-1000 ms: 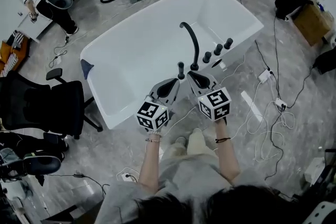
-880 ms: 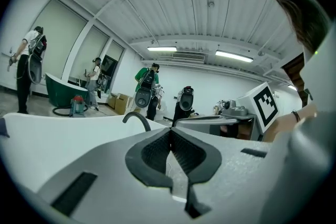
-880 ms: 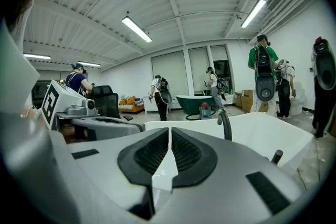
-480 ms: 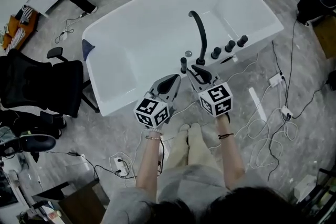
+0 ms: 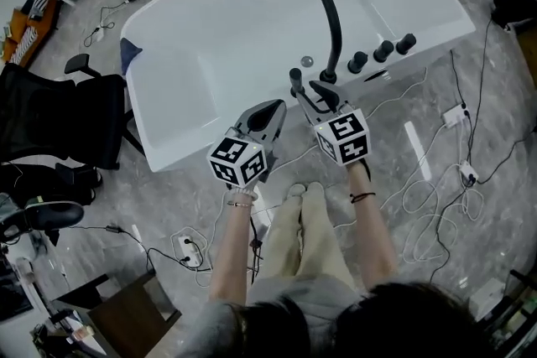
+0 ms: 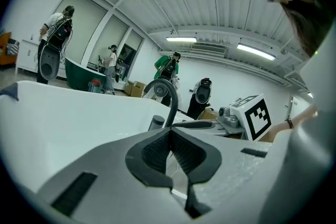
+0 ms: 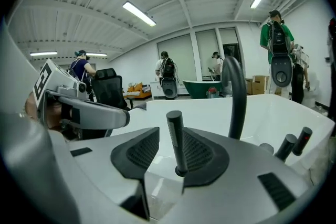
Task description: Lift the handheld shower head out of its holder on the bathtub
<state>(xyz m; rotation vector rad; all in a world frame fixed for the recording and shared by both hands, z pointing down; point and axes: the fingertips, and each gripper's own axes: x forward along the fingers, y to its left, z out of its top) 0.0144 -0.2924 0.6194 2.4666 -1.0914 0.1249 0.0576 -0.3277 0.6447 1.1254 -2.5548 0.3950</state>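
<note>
Grey ribbed pads of the left gripper [image 6: 169,136] are pressed together on nothing, just short of the white bathtub [image 5: 189,151]. The right gripper [image 7: 167,148] is opening, and the black handheld shower head [image 7: 175,136] stands upright on the tub rim between its spread pads. The only print is the square black-and-white markers. Behind rise the curved spout [image 5: 332,17] and three knobs [image 5: 383,52]. The gripper views show standing people [image 7: 167,73] and ceiling lights [image 7: 139,13]; the head view shows floor cables [image 5: 436,205].
</note>
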